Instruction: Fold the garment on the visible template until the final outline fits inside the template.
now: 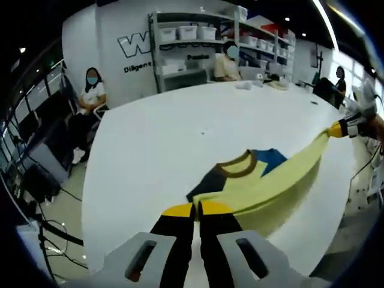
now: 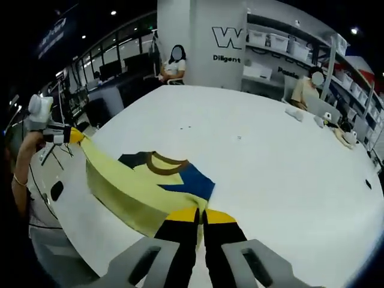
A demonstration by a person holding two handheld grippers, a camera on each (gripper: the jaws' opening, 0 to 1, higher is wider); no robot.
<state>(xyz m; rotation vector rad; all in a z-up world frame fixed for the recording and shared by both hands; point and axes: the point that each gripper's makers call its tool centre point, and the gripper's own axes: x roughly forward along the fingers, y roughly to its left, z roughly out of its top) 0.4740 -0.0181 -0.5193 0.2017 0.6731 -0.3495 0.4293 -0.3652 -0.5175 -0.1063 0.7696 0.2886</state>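
Yellow-blue garment [image 1: 264,180] — hem lifted, stretched over table.

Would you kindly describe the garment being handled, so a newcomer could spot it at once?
Look at the big white table. Near its edge, a pale yellow shirt is stretched between the left tool and the right tool. Its brown collar and blue shoulder panels mark it out on the plain white tabletop.

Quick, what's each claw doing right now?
Left gripper: shut on the yellow shirt.
Right gripper: shut on the same shirt.
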